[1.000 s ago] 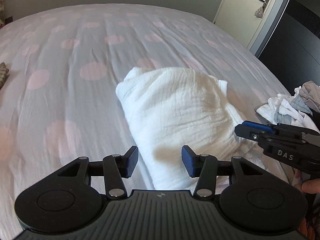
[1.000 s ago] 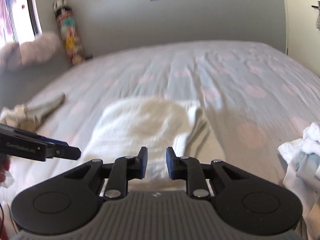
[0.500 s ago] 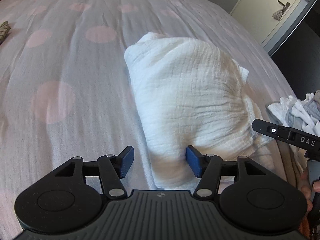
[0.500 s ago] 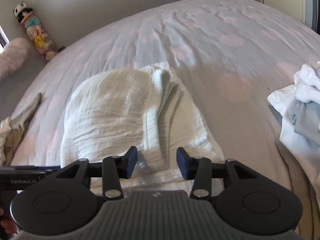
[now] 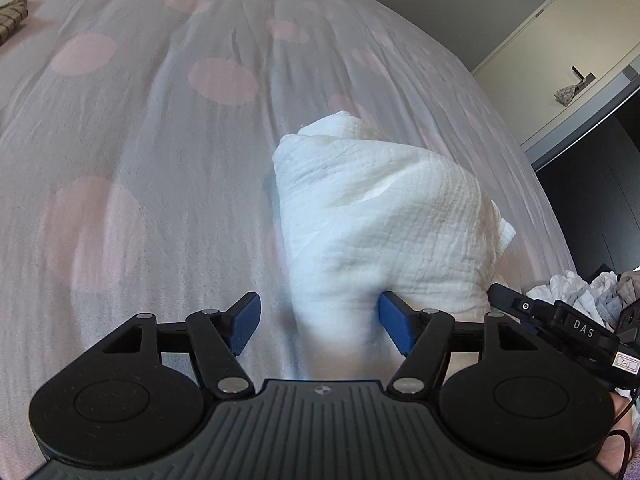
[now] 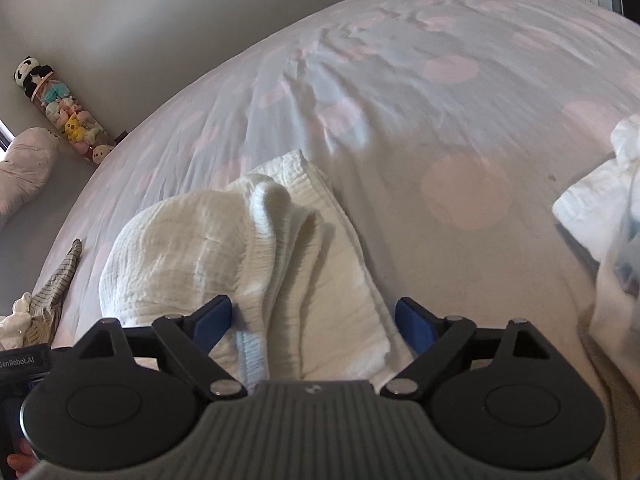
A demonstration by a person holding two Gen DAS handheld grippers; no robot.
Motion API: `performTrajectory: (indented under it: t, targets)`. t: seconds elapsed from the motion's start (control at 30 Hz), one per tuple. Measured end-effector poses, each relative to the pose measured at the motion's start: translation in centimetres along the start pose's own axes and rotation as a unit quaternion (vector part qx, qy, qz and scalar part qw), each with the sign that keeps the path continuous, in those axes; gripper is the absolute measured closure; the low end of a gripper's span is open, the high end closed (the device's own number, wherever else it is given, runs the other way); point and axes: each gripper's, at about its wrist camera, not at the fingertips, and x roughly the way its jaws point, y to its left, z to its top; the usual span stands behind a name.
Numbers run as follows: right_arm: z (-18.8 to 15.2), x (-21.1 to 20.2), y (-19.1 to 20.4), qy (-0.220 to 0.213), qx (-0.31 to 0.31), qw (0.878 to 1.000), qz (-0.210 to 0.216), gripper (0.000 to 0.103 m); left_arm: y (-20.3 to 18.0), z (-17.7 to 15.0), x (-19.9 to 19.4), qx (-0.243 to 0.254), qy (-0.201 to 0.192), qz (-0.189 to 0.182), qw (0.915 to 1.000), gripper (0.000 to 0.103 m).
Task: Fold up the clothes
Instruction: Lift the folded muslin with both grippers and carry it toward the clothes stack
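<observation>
Jaws of left gripper (image 5: 318,326) and right gripper (image 6: 312,324) have just been opening, nothing gripped; both straddle the near end of the white garment (image 6: 224,248) at the bed's (image 5: 132,128) near edge, probably to seize it for folding.

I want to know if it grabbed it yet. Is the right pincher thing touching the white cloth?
Cannot tell. In the right wrist view the right gripper, whose jaws have just been opening, straddles the white cloth, but whether its pads press the fabric is unclear.
</observation>
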Motion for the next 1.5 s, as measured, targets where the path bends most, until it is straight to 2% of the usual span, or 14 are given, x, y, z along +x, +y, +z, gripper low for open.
performTrajectory:
  t: [0.17,0.33,0.4,0.43,0.47,0.5,0.57,0.67,0.77,0.87,1.03,1.2,1.33,1.5]
  targets:
    - [0.7,1.9,-1.1,0.004,0.000,1.000,0.030,0.012,0.8,0.4,2.0,-0.009,-0.010,-0.026,0.9996,0.022]
    - [1.0,3.4,0.0,-0.007,-0.051,0.998,0.036,0.013,0.8,1.2,3.2,0.003,-0.025,-0.045,0.9987,0.021]
    - [1.0,3.7,0.3,-0.011,-0.059,0.997,0.040,0.024,0.9,1.5,3.6,0.004,-0.032,-0.054,0.9981,0.021]
    - [1.0,3.8,0.4,-0.012,-0.060,0.997,0.047,0.026,0.9,1.7,3.8,0.006,-0.035,-0.056,0.9978,0.023]
    - [0.9,3.8,0.4,-0.012,-0.061,0.996,0.057,0.033,0.8,1.8,4.0,0.006,-0.039,-0.058,0.9976,0.027]
    - [0.9,3.9,0.4,-0.012,-0.061,0.996,0.067,0.051,0.8,1.8,4.0,0.006,-0.042,-0.059,0.9974,0.031]
    - [0.9,4.0,0.3,-0.009,-0.053,0.995,0.081,0.056,0.8,1.9,4.1,-0.002,-0.044,-0.067,0.9968,0.046]
    - [0.8,3.7,0.7,-0.017,-0.059,0.994,0.091,0.066,0.8,1.9,3.8,-0.008,-0.048,-0.072,0.9962,0.062]
    - [0.6,3.1,1.2,-0.031,-0.066,0.993,0.096,0.070,0.1,1.9,2.9,0.005,-0.052,-0.070,0.9962,0.071]
    - [0.3,2.1,1.9,-0.048,-0.068,0.992,0.100,0.071,-0.5,1.9,1.3,0.016,-0.061,-0.069,0.9957,0.074]
    - [0.2,-1.0,4.0,-0.081,-0.082,0.988,0.106,0.071,-1.9,2.1,-2.7,0.035,-0.090,-0.075,0.9925,0.074]
    - [0.9,-6.7,5.8,-0.126,-0.084,0.980,0.126,0.071,-4.9,2.6,-7.6,0.064,-0.126,-0.098,0.9851,0.074]
    - [1.9,-13.1,6.3,-0.174,-0.097,0.971,0.132,0.071,-9.0,2.5,-10.9,0.094,-0.150,-0.139,0.9743,0.074]
    - [3.2,-22.4,5.0,-0.219,-0.117,0.962,0.114,0.071,-16.0,1.8,-13.6,0.142,-0.154,-0.201,0.9568,0.074]
